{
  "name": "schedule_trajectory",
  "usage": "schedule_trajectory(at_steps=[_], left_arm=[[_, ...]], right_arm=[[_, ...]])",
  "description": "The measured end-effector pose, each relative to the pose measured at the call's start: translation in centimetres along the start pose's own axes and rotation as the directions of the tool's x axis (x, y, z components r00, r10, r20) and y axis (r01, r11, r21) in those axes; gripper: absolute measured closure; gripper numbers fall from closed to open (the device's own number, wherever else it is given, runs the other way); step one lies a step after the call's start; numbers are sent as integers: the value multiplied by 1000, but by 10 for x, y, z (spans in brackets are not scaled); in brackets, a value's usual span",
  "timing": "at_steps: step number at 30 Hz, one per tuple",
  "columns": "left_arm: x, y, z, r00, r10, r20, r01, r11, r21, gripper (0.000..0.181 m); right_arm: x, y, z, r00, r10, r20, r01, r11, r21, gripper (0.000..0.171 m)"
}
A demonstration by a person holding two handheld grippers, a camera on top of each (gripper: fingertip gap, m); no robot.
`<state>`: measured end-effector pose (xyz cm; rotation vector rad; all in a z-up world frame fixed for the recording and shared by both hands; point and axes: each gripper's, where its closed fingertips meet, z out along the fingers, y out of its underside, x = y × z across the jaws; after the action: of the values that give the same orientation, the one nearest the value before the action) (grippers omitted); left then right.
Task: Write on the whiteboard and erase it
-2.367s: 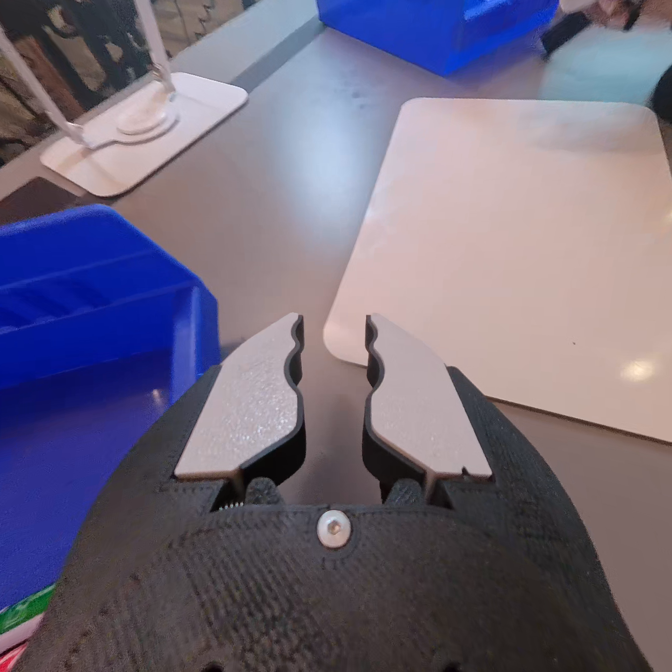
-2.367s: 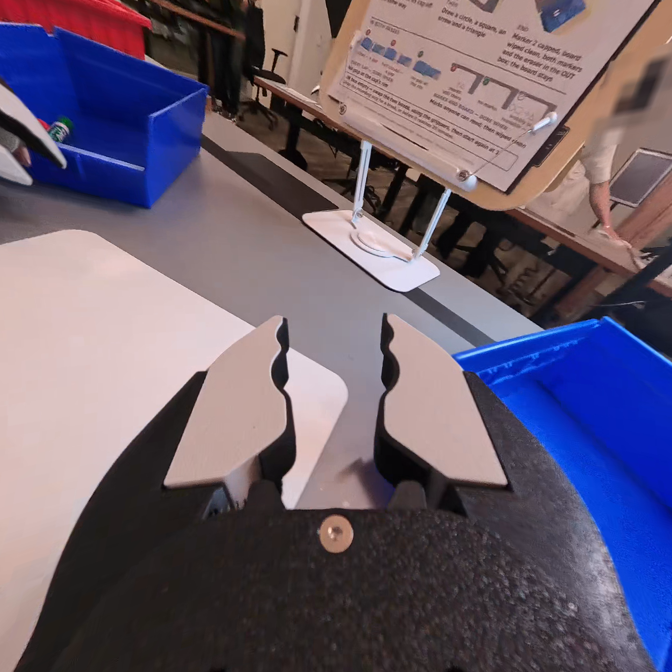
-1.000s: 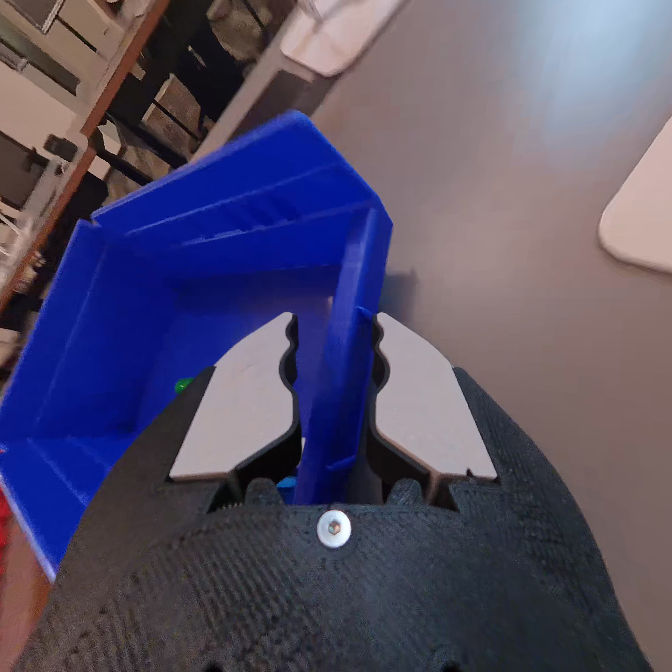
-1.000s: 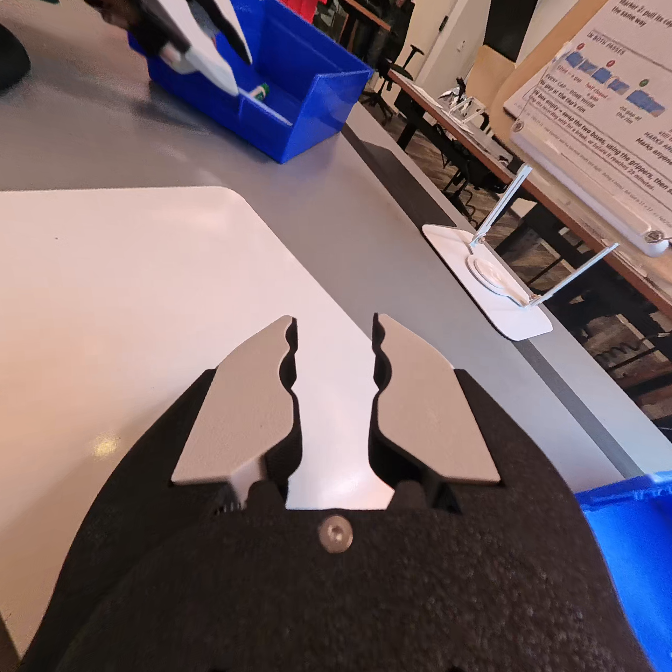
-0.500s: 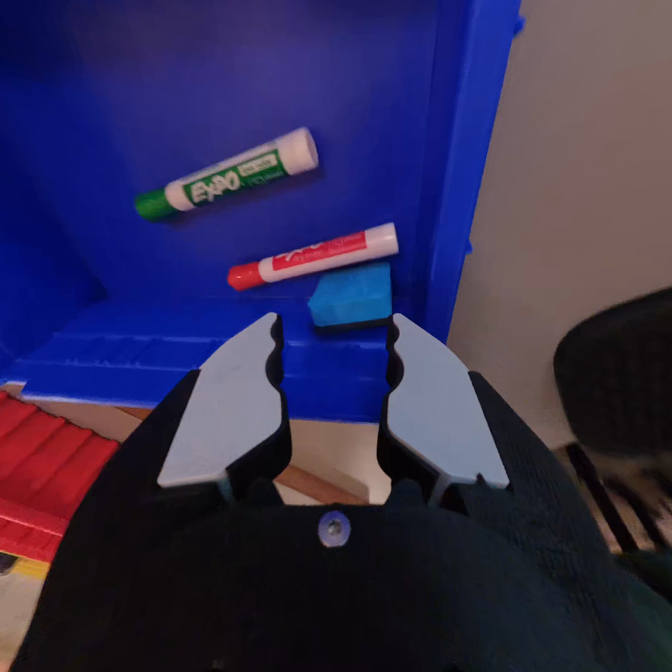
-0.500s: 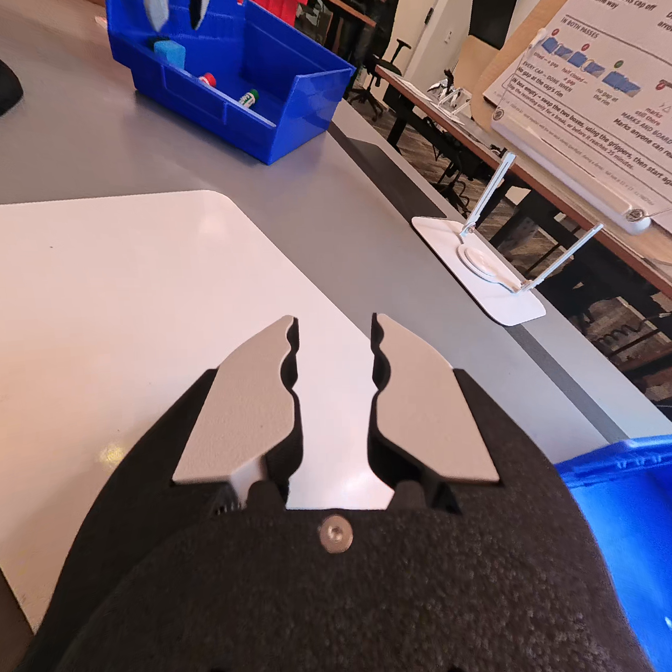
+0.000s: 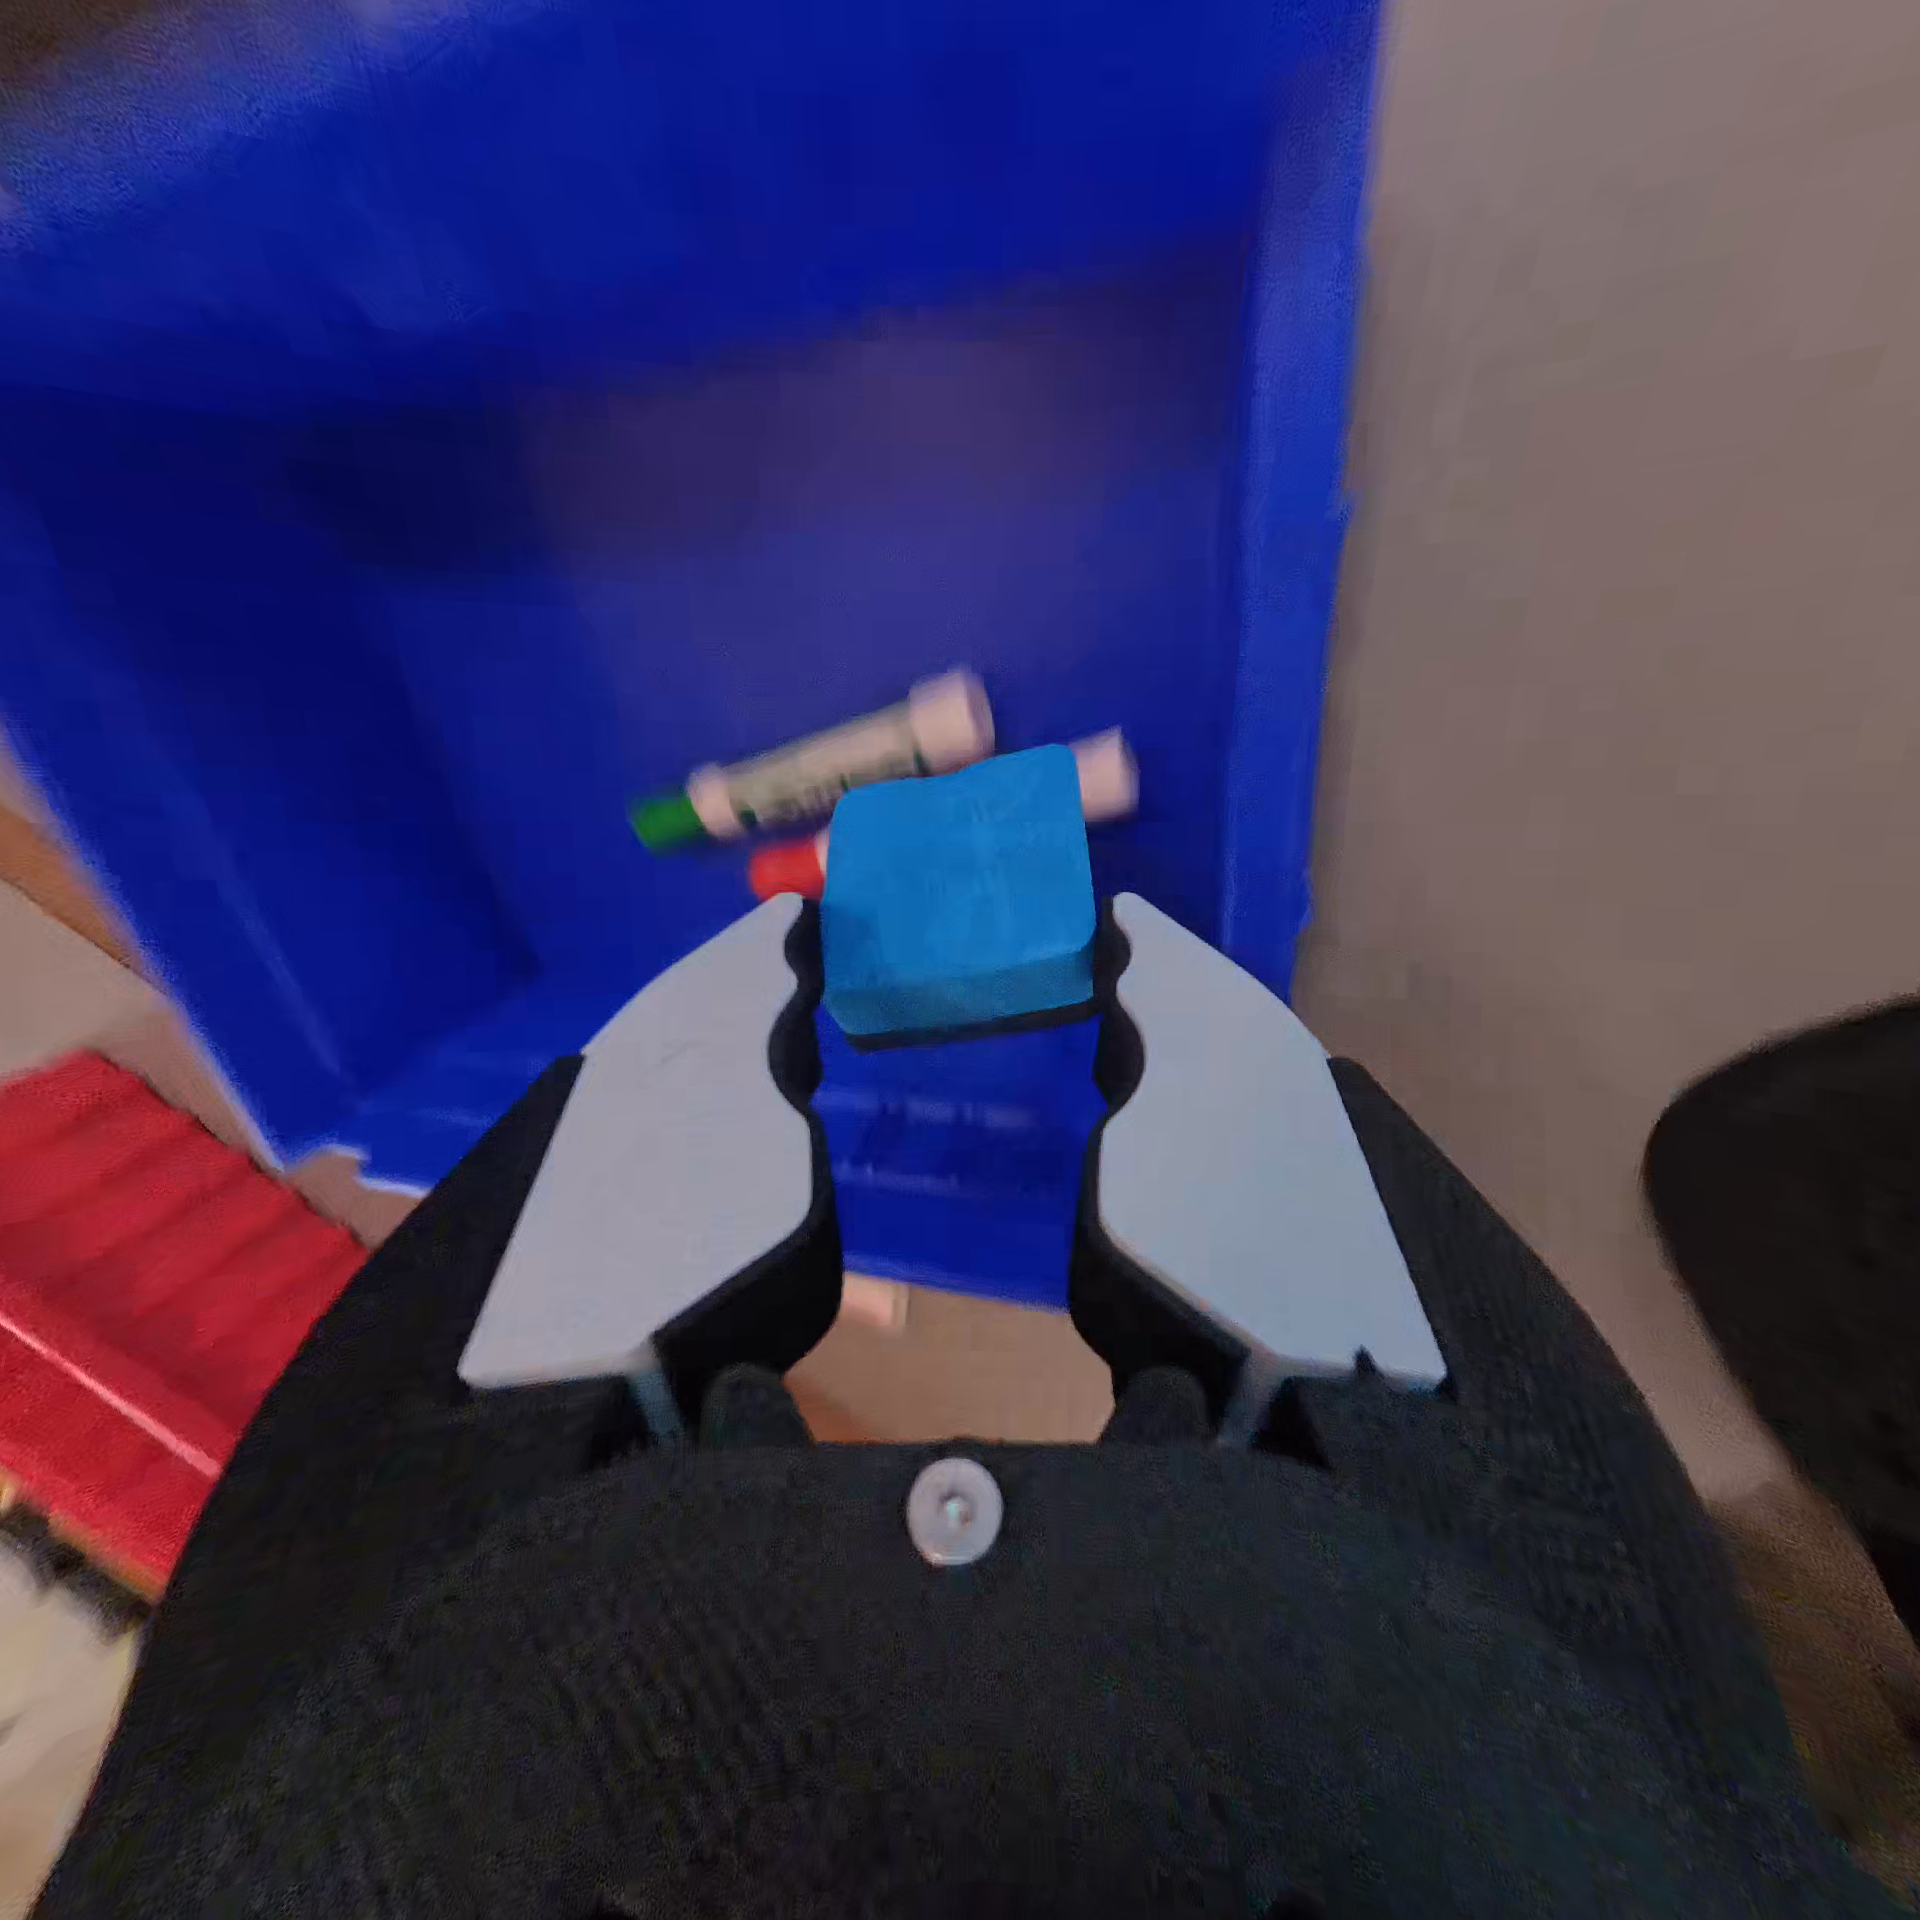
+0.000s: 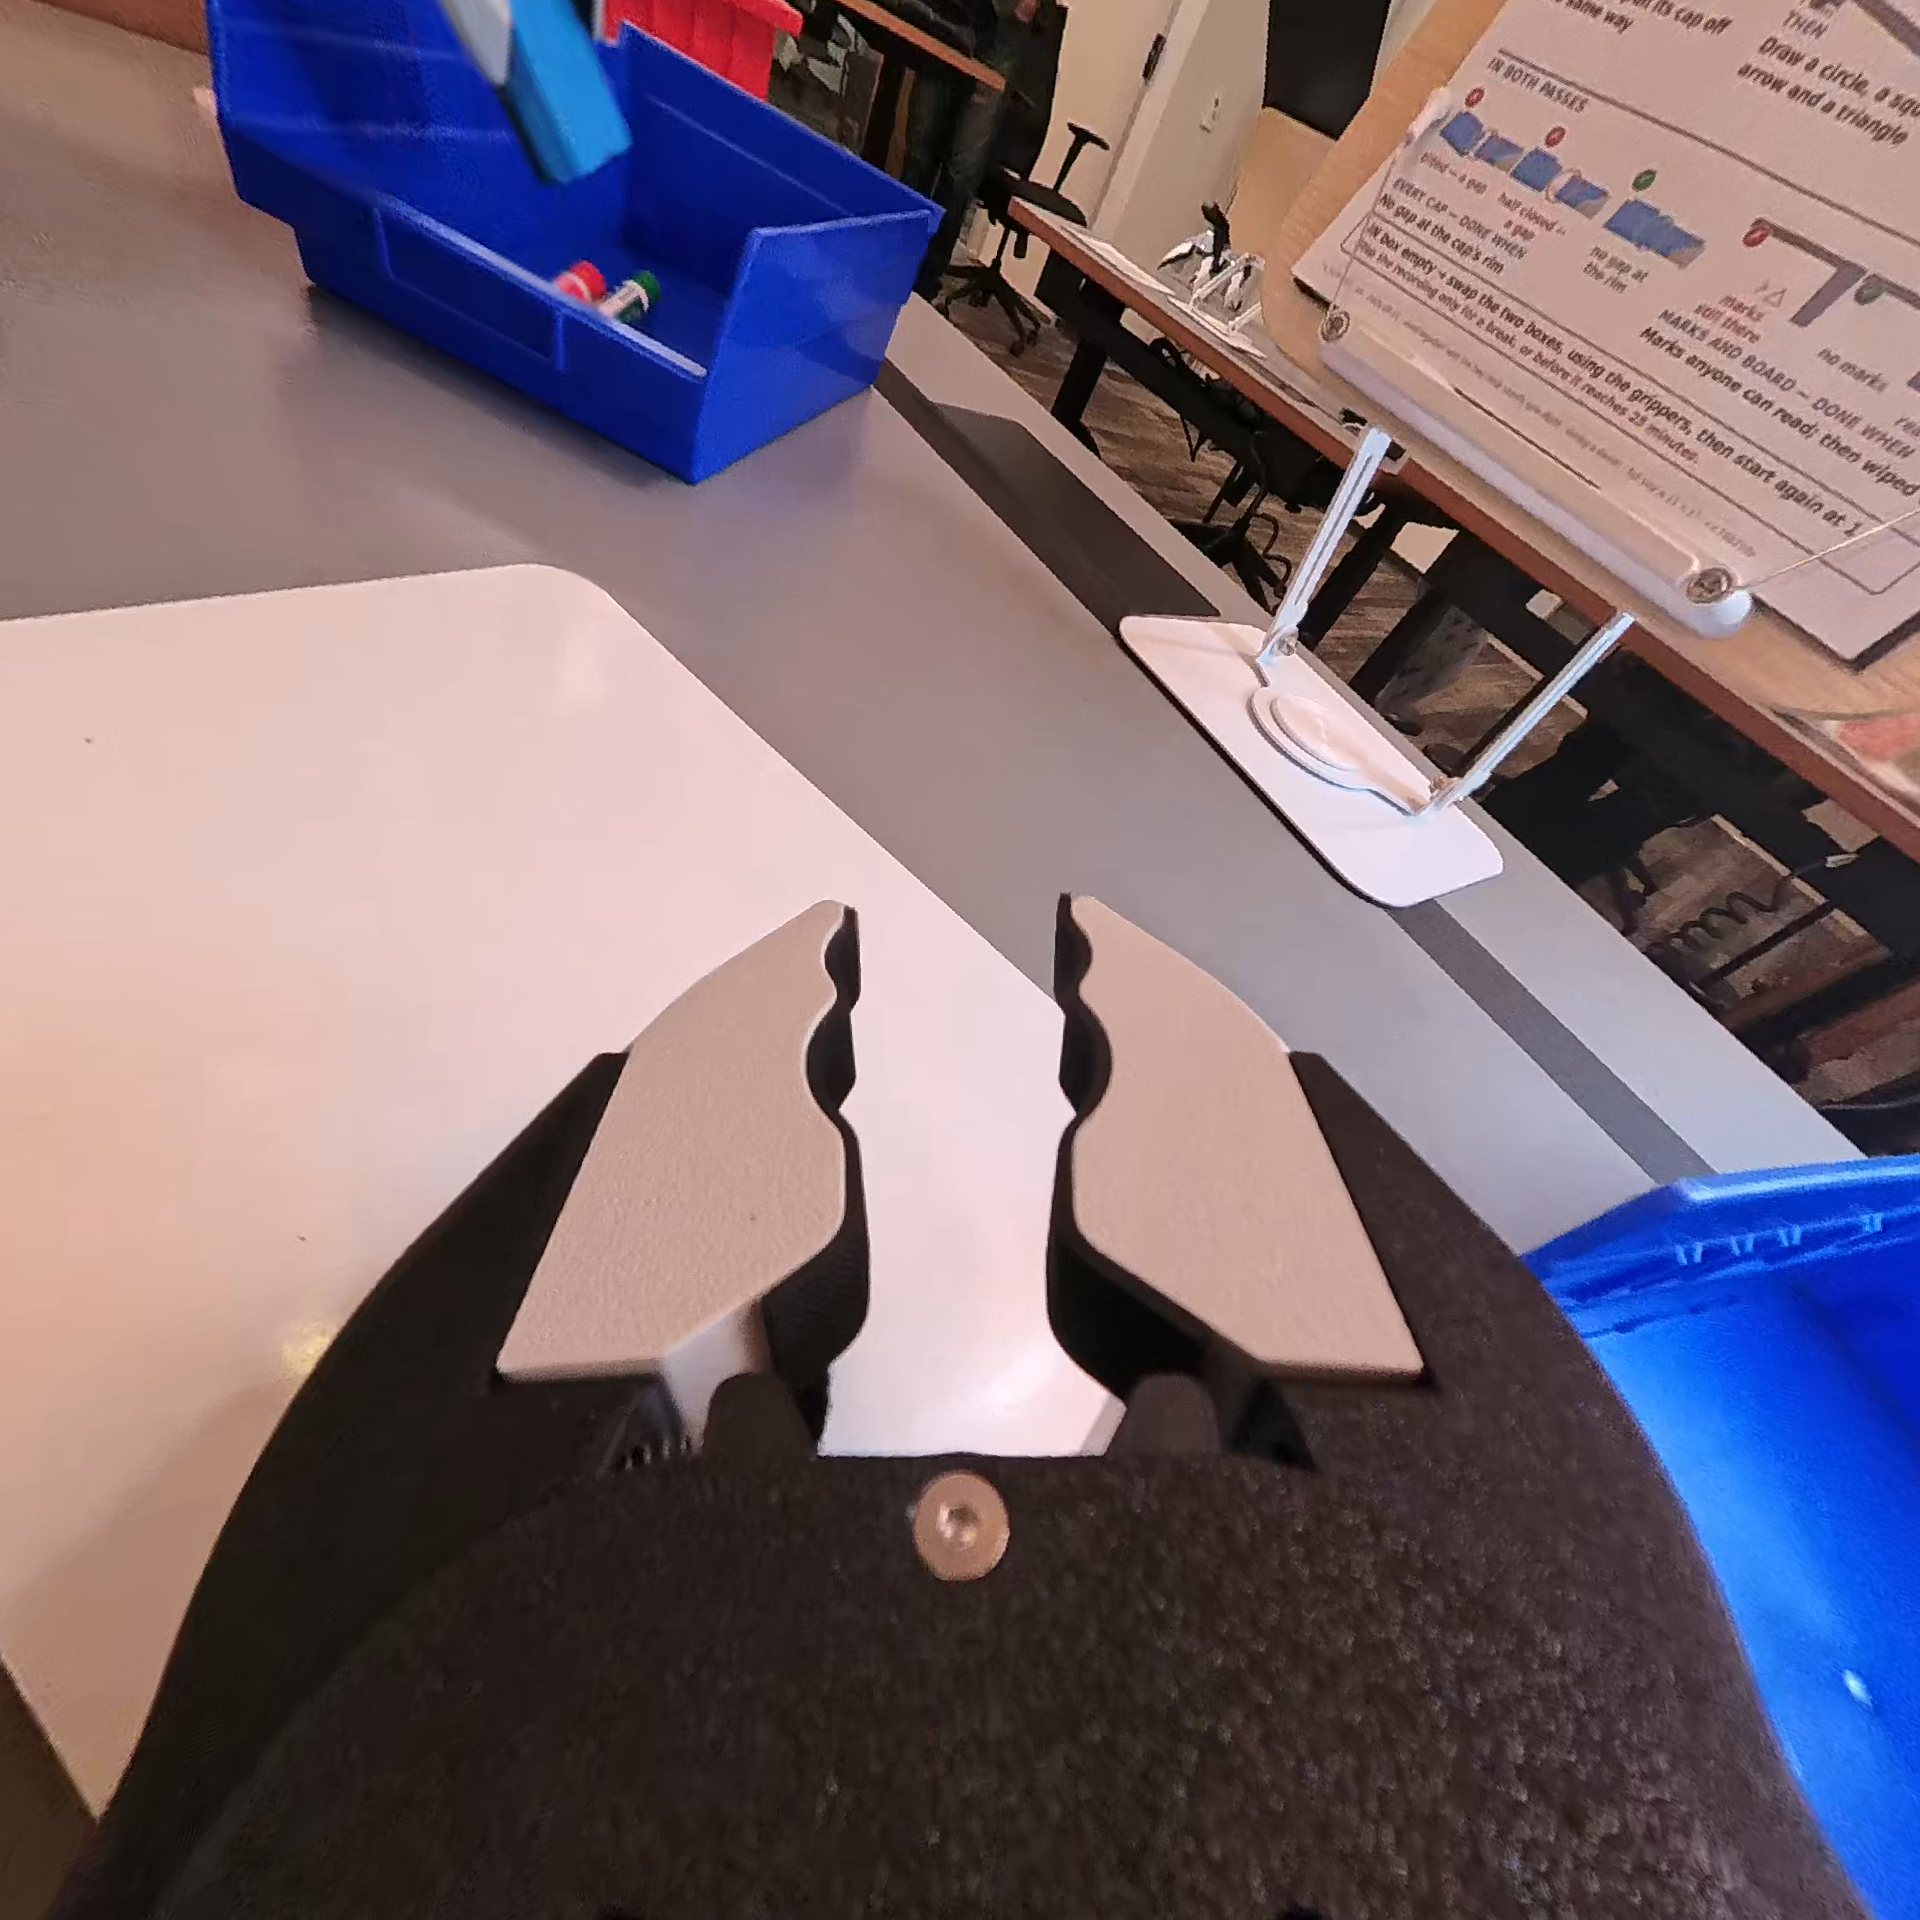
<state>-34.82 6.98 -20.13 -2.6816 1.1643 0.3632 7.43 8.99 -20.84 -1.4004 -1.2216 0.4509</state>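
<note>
My left gripper (image 7: 956,925) is shut on a blue eraser (image 7: 951,862) at its fingertips and holds it above a blue bin (image 7: 520,416). A green marker (image 7: 810,774) and a red marker (image 7: 784,871) lie in the bin below, partly hidden by the eraser. In the right wrist view the held eraser (image 8: 561,94) hangs over that bin (image 8: 790,281), with both markers (image 8: 608,286) inside. My right gripper (image 8: 956,925) is open and empty over the blank whiteboard (image 8: 312,831), which lies flat on the grey table.
A second blue bin (image 8: 1766,1351) sits at the right gripper's right side. A white stand (image 8: 1320,769) holding an instruction sheet stands at the table's far edge. A red bin (image 7: 114,1247) and a dark object (image 7: 1808,1195) flank the left gripper.
My left gripper swung from the whiteboard to the blue bin, closed on the eraser and lifted it off the bin floor. My right gripper stayed open over the whiteboard, shifting slightly.
</note>
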Motion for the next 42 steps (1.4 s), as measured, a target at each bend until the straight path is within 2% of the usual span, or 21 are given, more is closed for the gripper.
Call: schedule_trajectory(at_steps=[1,3,6,9,11,13,14,16,18,20,22,23,25,27,30,34,36,39,42], left_arm=[[5,-23,-19,999,-10,31,5,987,163,130],[39,-70,-55,999,25,38,-39,883,468,130],[114,-119,-76,992,127,27,-108,689,716,131],[186,-154,-70,970,240,-21,-119,554,824,131],[221,-172,-65,951,309,-28,-136,496,857,131],[246,-185,-65,931,365,-23,-156,453,878,131],[255,-190,-66,921,389,-12,-170,428,888,131],[265,-195,-66,909,414,36,-218,403,889,131],[267,-193,-60,901,428,69,-257,400,880,130],[264,-193,-60,919,393,17,-179,381,907,129],[245,-192,-53,951,308,-14,-122,417,901,125],[235,-190,-50,962,270,-29,-90,419,903,126],[220,-186,-49,965,218,-143,46,398,916,132],[207,-183,-46,960,164,-228,151,383,911,137],[190,-180,-38,975,109,-193,138,380,915,141],[182,-179,-36,978,84,-189,144,375,916,141],[180,-179,-35,979,80,-188,145,377,915,141],[176,-179,-29,978,66,-196,155,389,908,141],[171,-178,-27,978,45,-204,171,391,905,141]], right_arm=[[-1,-2,0,1000,8,7,-8,1000,9,134],[-11,-13,3,998,40,53,-43,998,43,131],[-37,-33,16,986,8,168,-14,999,34,118],[-67,-60,28,951,-6,310,-9,999,48,107],[-83,-70,34,911,20,412,-28,1000,13,95],[-95,-69,41,875,17,484,7,999,-48,92],[-101,-64,43,859,-1,513,47,996,-77,94],[-115,-54,44,816,-23,578,111,987,-117,114],[-120,-50,45,811,-28,584,112,988,-107,115],[-116,-49,47,816,45,577,44,989,-139,116],[-88,-38,57,867,110,486,-3,977,-214,116],[-62,-28,67,913,144,381,-41,963,-265,116],[5,3,84,972,210,100,-162,920,-356,115],[61,36,89,946,292,-141,-324,860,-395,115],[102,75,86,887,311,-341,-442,787,-431,115],[122,109,73,865,227,-448,-452,738,-500,114],[120,117,69,852,274,-447,-491,715,-498,102],[120,102,64,852,292,-435,-485,755,-442,93],[114,56,61,892,275,-360,-396,859,-324,92]])
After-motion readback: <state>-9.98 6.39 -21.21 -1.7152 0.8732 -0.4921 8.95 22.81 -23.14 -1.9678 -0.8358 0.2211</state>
